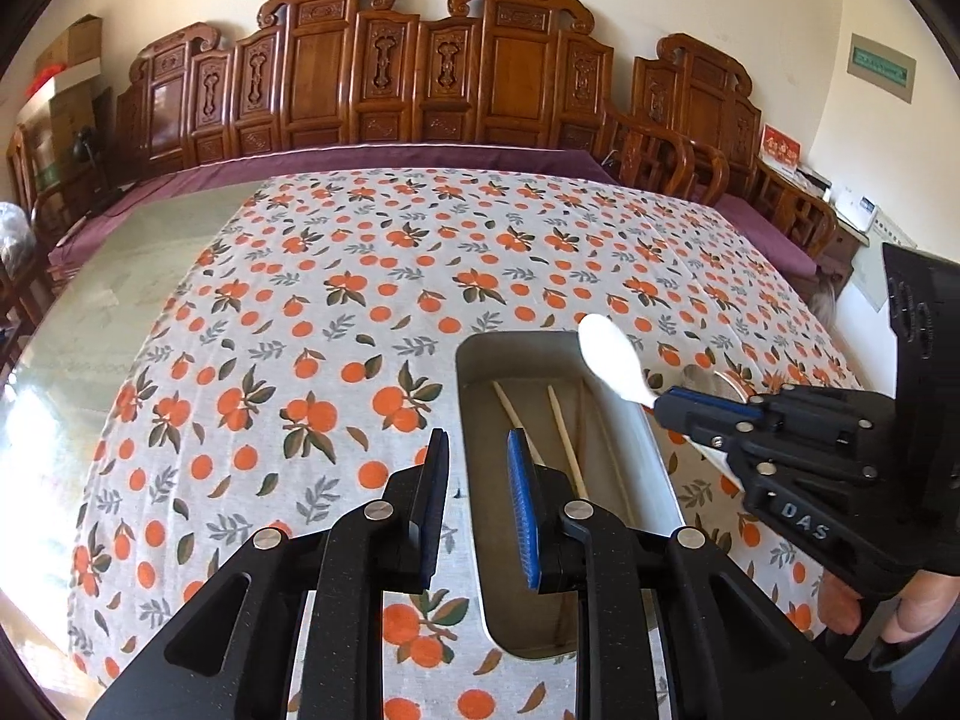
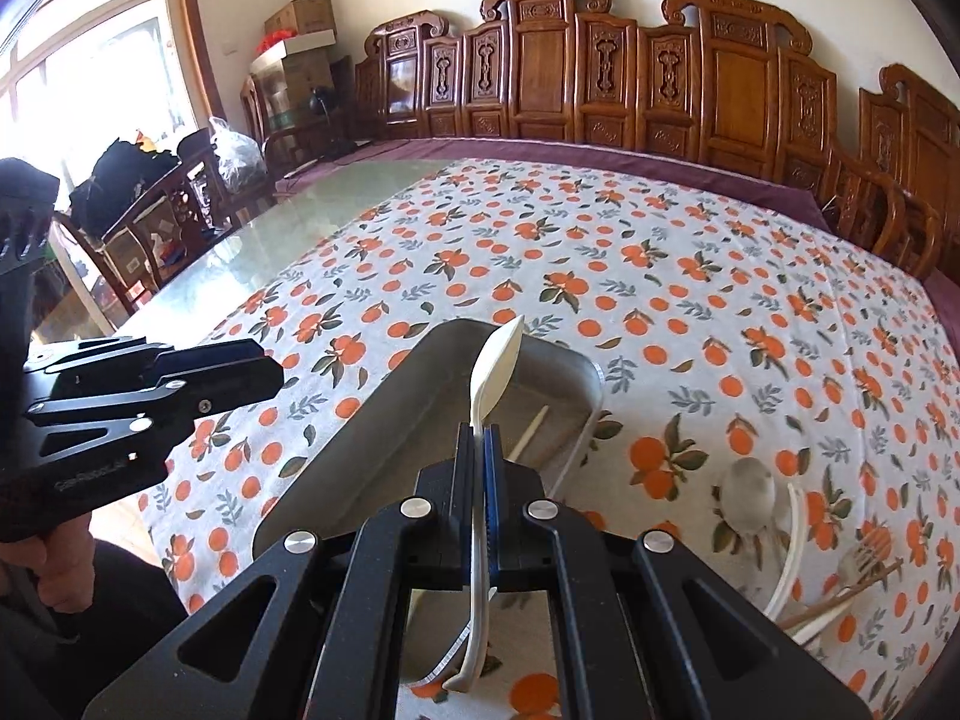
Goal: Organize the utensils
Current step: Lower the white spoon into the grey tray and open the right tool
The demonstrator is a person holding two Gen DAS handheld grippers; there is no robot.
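My right hand-held gripper (image 2: 480,480) clenches the white plastic spoon (image 2: 493,360) mid-handle, bowl above the grey metal tray (image 2: 372,420) holding wooden chopsticks (image 1: 564,438). Left hand-held gripper (image 1: 480,498) released, empty, over the tray's near end. I'd lower flat beside the chopsticks, then let go.

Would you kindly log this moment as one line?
right hand-held gripper: shut on white spoon | above metal tray | left hand-held gripper: open, empty
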